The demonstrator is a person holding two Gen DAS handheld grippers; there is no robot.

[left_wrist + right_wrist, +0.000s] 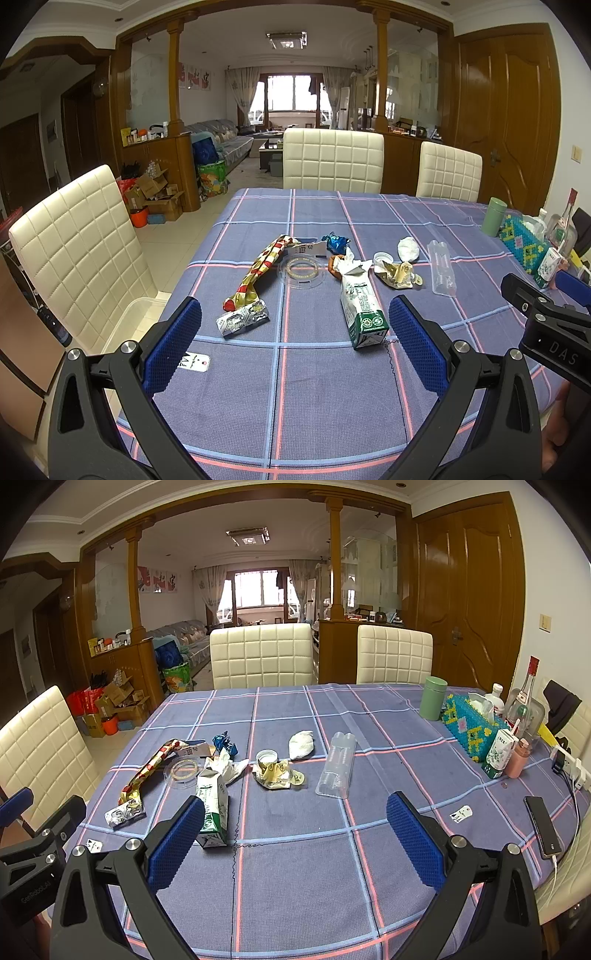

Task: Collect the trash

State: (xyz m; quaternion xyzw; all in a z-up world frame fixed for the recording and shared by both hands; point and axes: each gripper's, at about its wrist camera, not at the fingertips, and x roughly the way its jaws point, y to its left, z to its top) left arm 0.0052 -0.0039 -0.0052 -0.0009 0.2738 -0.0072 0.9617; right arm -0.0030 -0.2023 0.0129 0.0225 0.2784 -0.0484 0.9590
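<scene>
Trash is lying scattered across the middle of the surface (314, 387), which is wearing a blue-purple checked cloth. Left gripper (295, 332) is hovering low over the near edge, fingers (173, 347) spread wide, holding nothing. Right gripper (295, 830) is doing the same, fingers (413, 838) wide apart and empty. Green-and-white milk carton (364, 306) is lying on its side nearest the grippers, torn top pointing away. Left of it a long red-gold wrapper (258, 269) is stretching diagonally, its near end touching a crumpled foil blister pack (242, 321). Clear round plastic lid (301, 271) is sitting between wrapper and carton. Blue foil wrapper (334, 242) is lying behind that. Crumpled yellowish wrapper (275, 771) is sitting near the centre, a white cap (266, 756) touching its far side and a white wad (301, 744) just beyond. Clear plastic tray (336, 766) is lying to the right of those. Green canister (433, 698), beaded tissue box (469, 725), bottles and a small carton (500, 753) are crowding the right edge, with a phone (543, 827) charging near the right rim. White padded chairs (332, 158) are standing around.
</scene>
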